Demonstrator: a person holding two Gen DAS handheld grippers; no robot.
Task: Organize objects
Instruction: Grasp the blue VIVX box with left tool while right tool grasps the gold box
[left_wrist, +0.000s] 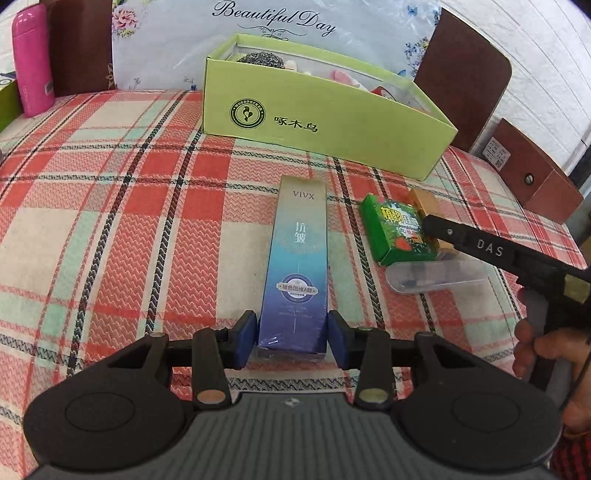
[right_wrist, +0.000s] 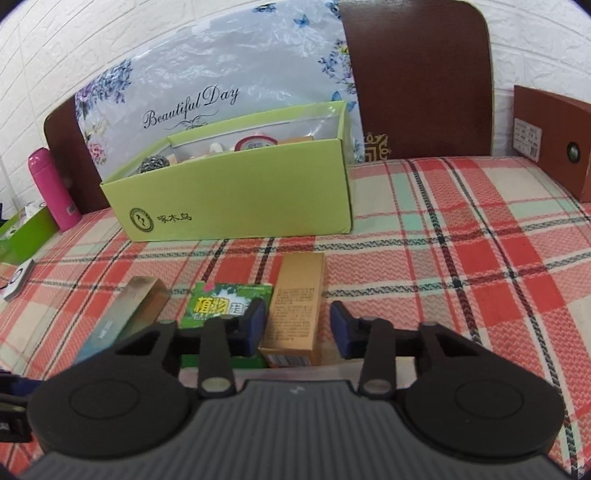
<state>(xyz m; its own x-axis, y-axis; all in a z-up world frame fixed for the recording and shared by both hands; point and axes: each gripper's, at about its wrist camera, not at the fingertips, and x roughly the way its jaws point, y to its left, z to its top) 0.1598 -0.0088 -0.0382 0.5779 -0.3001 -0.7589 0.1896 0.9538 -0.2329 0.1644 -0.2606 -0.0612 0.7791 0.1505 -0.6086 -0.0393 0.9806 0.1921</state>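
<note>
The left tongs press against the near end of the blue carton lying on the bed. The right tongs stand apart around the gold carton. Both look light, stiff cardboard; take them across the narrow sides.

Plaid-sheeted bed bearing green box, blue carton, gold carton

Each hand-held gripper, left and right, has blue pads on black linkage arms with silver round pivot caps, two round black discs and a ribbed grey body. From the side, the right one reads "DAS" in white, and bare fingers wrap its grey handle.
</note>
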